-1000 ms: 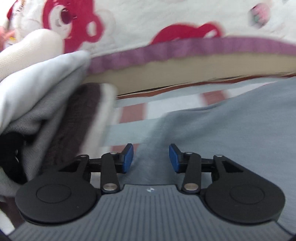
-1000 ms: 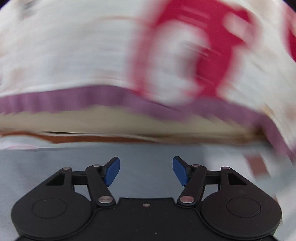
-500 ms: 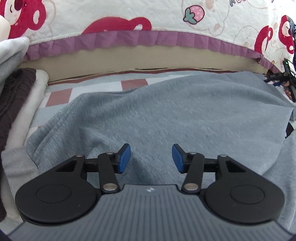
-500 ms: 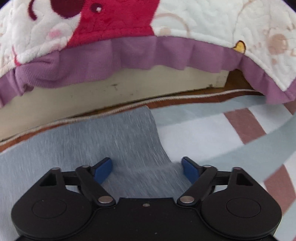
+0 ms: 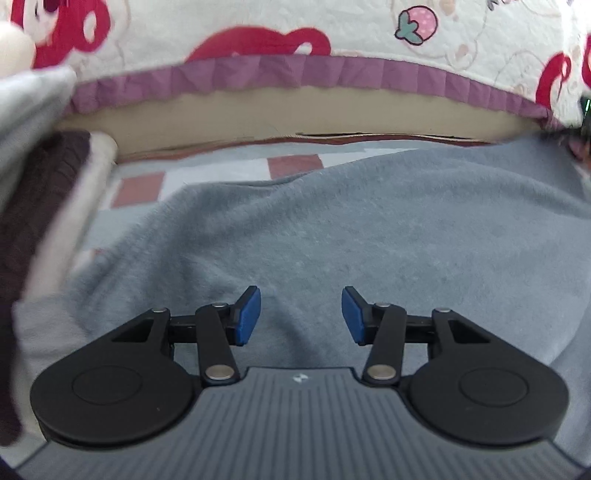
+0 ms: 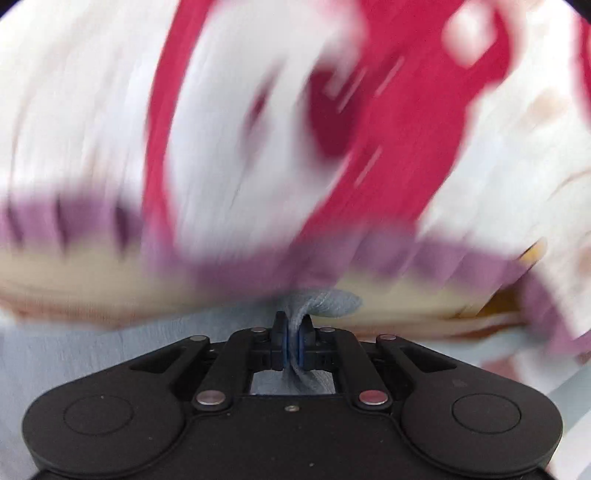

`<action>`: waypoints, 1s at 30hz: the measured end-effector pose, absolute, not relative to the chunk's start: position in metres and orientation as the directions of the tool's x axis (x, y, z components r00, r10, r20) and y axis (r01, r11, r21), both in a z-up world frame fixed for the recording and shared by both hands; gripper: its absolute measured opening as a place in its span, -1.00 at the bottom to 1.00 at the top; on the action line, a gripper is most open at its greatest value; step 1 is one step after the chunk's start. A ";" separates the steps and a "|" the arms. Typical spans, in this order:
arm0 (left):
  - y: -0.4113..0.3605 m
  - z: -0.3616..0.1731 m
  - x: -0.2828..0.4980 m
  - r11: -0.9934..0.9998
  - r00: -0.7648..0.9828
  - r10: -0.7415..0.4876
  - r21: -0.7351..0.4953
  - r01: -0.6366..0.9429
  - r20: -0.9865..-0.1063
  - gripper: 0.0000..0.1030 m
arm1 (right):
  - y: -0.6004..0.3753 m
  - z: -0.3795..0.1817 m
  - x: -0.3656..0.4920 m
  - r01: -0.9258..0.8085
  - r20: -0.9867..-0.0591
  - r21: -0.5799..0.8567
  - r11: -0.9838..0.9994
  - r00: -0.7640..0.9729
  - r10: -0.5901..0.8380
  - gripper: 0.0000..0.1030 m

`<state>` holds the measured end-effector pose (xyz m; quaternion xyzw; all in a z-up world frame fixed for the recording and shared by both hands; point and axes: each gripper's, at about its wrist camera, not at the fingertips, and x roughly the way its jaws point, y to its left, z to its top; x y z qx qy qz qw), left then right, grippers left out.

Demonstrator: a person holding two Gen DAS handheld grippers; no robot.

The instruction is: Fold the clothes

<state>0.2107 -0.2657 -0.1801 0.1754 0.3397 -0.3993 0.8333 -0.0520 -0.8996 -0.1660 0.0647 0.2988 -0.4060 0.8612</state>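
Half a second earlier my right gripper [image 6: 293,341] had stood wide apart over the grey garment's [image 5: 369,229] corner; now it had clamped a bunch of that cloth, so I judged a fold could start. My left gripper [image 5: 301,315] hung apart just above the garment, spread on the checked mat [image 5: 221,166].

A white quilt [image 5: 258,22] with red bears and a strawberry hangs at the back; its purple frill [image 5: 295,74] runs above a beige panel [image 5: 258,114]. Below lies a checked sheet [image 5: 221,170], grey, white and brick red. The light is bright and even.
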 end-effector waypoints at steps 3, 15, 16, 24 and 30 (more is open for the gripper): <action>-0.260 -0.174 0.208 0.623 0.484 -0.543 0.057 0.780 -0.686 -0.06 | -0.899 -0.148 -0.048 0.721 -0.486 -0.259 0.643 0.478 -0.731 -0.83; -0.277 -0.166 0.143 0.517 0.390 -0.603 0.031 0.855 -0.696 -0.02 | -0.834 -0.188 -0.187 0.922 -0.693 -0.036 0.385 0.254 -0.675 0.28; -0.277 -0.167 0.139 0.509 0.392 -0.591 0.052 0.859 -0.705 -0.02 | -0.824 -0.195 -0.209 0.951 -0.721 -0.015 0.309 0.204 -0.663 0.29; -0.274 -0.179 0.110 0.455 0.412 -0.465 0.187 0.870 -0.784 0.16 | -0.786 -0.244 -0.268 0.917 -0.653 0.344 0.204 0.390 -0.649 0.34; -0.232 -0.193 0.121 0.626 0.405 -0.300 0.142 0.767 -0.864 0.14 | -0.826 -0.220 -0.237 0.918 -0.602 0.226 0.325 0.394 -0.694 -0.93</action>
